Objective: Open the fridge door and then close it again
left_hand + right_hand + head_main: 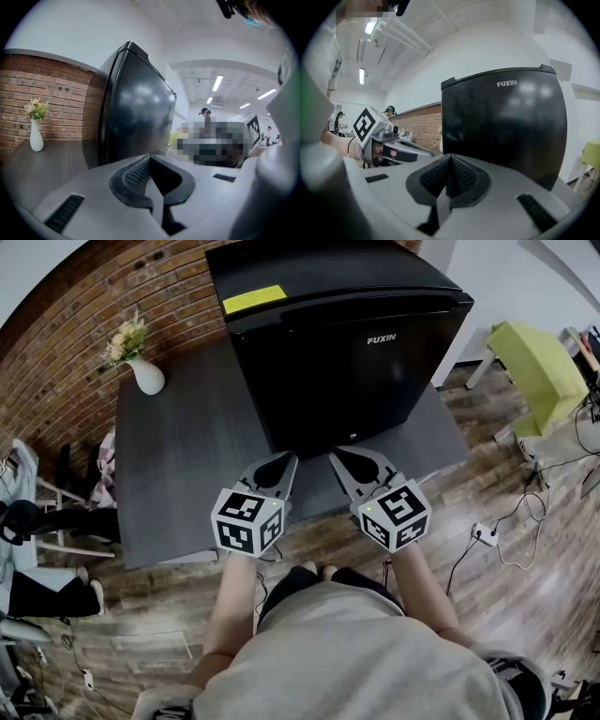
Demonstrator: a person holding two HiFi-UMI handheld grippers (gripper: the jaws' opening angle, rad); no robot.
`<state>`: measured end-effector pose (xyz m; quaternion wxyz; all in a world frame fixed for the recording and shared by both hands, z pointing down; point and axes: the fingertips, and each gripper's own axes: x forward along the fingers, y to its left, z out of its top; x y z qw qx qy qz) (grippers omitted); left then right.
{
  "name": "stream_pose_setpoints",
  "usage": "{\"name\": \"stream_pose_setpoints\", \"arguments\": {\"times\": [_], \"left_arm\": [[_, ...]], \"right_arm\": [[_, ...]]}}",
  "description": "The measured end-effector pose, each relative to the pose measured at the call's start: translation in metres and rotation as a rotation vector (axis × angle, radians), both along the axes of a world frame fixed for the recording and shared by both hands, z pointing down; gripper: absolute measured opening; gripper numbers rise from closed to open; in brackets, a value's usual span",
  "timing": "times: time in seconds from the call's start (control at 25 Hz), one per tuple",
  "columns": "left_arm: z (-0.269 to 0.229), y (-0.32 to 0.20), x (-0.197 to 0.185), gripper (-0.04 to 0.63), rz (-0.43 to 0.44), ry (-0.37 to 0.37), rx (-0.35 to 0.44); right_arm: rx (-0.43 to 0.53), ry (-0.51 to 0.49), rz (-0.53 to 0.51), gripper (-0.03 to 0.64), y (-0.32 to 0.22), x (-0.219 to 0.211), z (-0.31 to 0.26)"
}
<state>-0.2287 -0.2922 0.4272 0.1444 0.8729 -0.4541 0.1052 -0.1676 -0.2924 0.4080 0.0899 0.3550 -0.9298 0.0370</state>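
The black fridge stands toward the far right corner of the dark worktop, its front facing the near edge, and its door looks flush with the cabinet, so it lies shut. That fits a door waiting to be pulled open as well as one already swung out and pushed home again, and I can't say which. The left tongs and right tongs hover side by side over the near edge, just short of the door's foot, each pinched fully together with nothing between the pads. No handle shows on the front, so I'd judge any contact belongs at a door edge, gentle enough that the fridge doesn't slide, and well clear of the vase by the far left corner
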Motion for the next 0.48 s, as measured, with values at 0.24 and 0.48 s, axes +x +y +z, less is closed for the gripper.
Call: {"name": "stream_pose_setpoints", "arguments": {"times": [0.24, 0.48], "left_arm": [[0.0006, 0.0023, 0.0021, 0.006, -0.002, 0.005, -0.002], [0.0019, 0.0029, 0.004, 0.006, 0.005, 0.014, -0.009]], "right_arm": [[-0.01, -0.006, -0.001, -0.002, 0.0011, 0.0012, 0.0018], [-0.008, 0.003, -0.017, -0.002, 0.0012, -0.0043, 0.0047]]}}
